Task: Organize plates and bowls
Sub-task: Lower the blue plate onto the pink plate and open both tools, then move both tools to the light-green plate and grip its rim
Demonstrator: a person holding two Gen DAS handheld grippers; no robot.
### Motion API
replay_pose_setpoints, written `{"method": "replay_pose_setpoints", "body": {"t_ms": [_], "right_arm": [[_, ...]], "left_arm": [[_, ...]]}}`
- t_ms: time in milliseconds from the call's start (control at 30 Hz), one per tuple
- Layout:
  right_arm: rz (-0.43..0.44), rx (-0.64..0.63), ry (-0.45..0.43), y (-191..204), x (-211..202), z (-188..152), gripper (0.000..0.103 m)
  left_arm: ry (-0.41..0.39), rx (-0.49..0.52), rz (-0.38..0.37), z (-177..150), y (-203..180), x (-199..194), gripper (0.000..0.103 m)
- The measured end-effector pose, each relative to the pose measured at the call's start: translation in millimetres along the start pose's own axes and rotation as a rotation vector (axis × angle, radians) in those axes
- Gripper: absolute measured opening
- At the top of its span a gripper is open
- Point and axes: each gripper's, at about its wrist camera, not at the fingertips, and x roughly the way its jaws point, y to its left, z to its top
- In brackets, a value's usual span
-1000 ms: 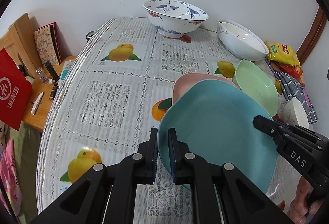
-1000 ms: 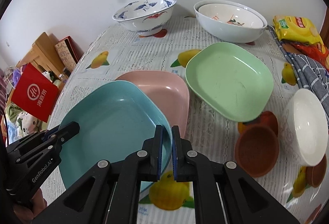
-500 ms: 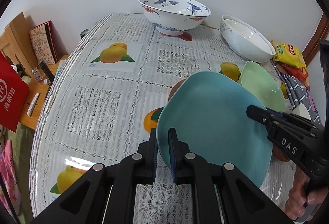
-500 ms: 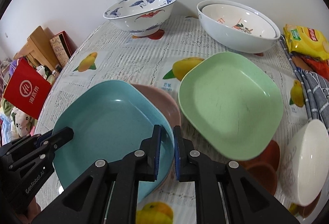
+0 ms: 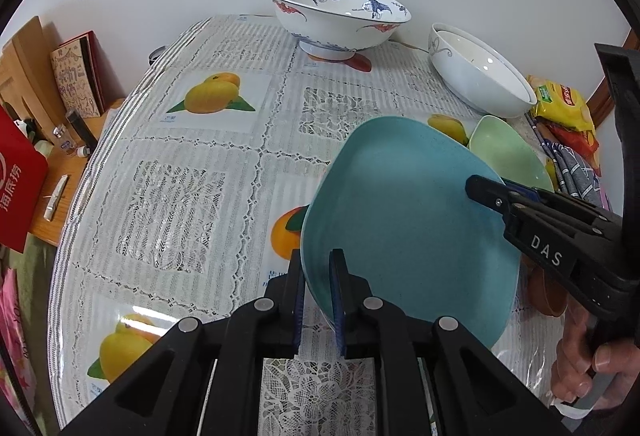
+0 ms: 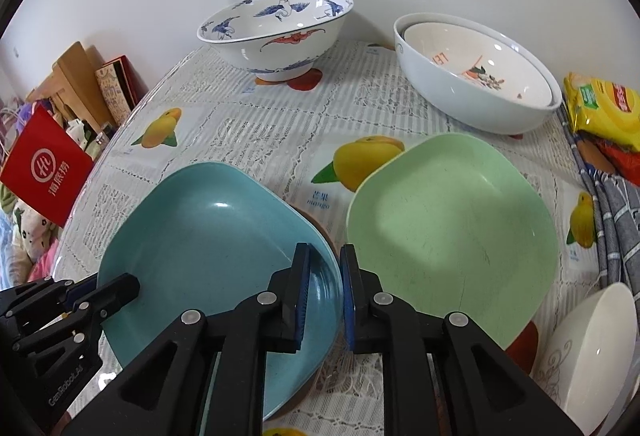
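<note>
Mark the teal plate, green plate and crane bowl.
teal plate (image 6: 208,236), right wrist view, inner floor.
green plate (image 6: 452,224), right wrist view, inner floor.
crane bowl (image 5: 332,24), left wrist view, outer wall.

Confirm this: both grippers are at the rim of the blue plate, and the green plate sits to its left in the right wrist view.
Wrong side. The right wrist view shows the green plate to the right of the blue plate. The rest holds: the left gripper and right gripper are both at its rim.

Black grippers (image 6: 324,292), blue-padded jaws
</note>
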Motion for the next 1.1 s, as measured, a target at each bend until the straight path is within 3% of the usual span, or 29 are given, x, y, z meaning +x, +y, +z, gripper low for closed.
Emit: {"method": "replay_pose_setpoints", "body": {"t_ms": [400,567,733,1100], "right_arm": [[-0.02,-0.015,-0.06,6,-27,-1,0.029],[-0.018,0.014,-0.074,-2,-50,-9,0.033],[-0.051,0.049,-0.113,-14,-80,-20,0.049],[-0.163,0.138,-0.192,-65,-140,-43,0.049]], "left_arm": [[-0.003,0.02,-0.016,-9,-2,-16,0.024],[-0.022,0.02,-0.015,-12,-4,-30,0.024],[-0.041,0.028,-0.009,-15,-10,-46,0.025],[-0.114,0.097,0.0,-10,-55,-85,0.031]]}}
